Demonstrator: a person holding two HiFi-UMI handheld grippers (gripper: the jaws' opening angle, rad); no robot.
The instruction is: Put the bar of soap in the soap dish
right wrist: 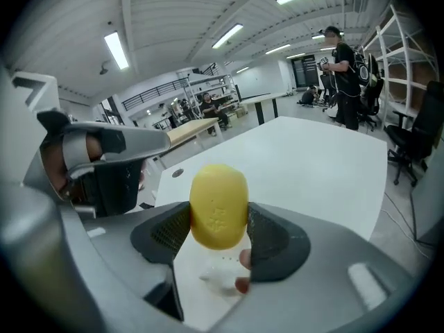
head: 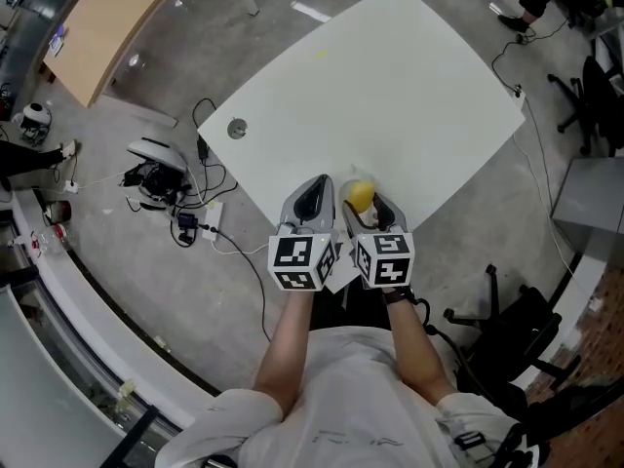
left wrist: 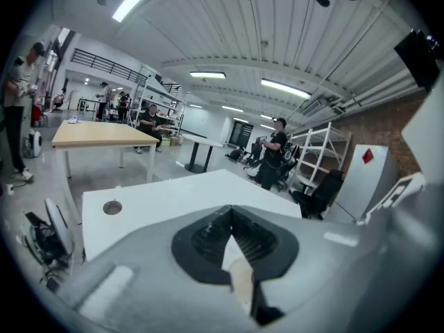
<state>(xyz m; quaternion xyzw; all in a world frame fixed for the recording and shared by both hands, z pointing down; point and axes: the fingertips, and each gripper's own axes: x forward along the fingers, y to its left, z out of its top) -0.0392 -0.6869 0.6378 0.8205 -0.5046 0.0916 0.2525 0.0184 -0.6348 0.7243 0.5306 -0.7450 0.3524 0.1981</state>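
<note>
A yellow oval bar of soap (right wrist: 218, 205) stands upright between the ribbed pads of my right gripper (right wrist: 219, 222), which is shut on it. From the head view the soap (head: 361, 196) is held over the near edge of the white table (head: 390, 96). Close beside it on the left, my left gripper (head: 314, 197) is shut, with its pads meeting at the tips and nothing between them (left wrist: 232, 219). No soap dish shows clearly in any view.
A round cable hole (head: 237, 129) sits near the table's left corner. Cables and a power strip (head: 185, 224) lie on the floor to the left. A black office chair (head: 512, 325) stands to the right, and a wooden table (head: 107, 27) at far left. People stand beyond (right wrist: 343, 68).
</note>
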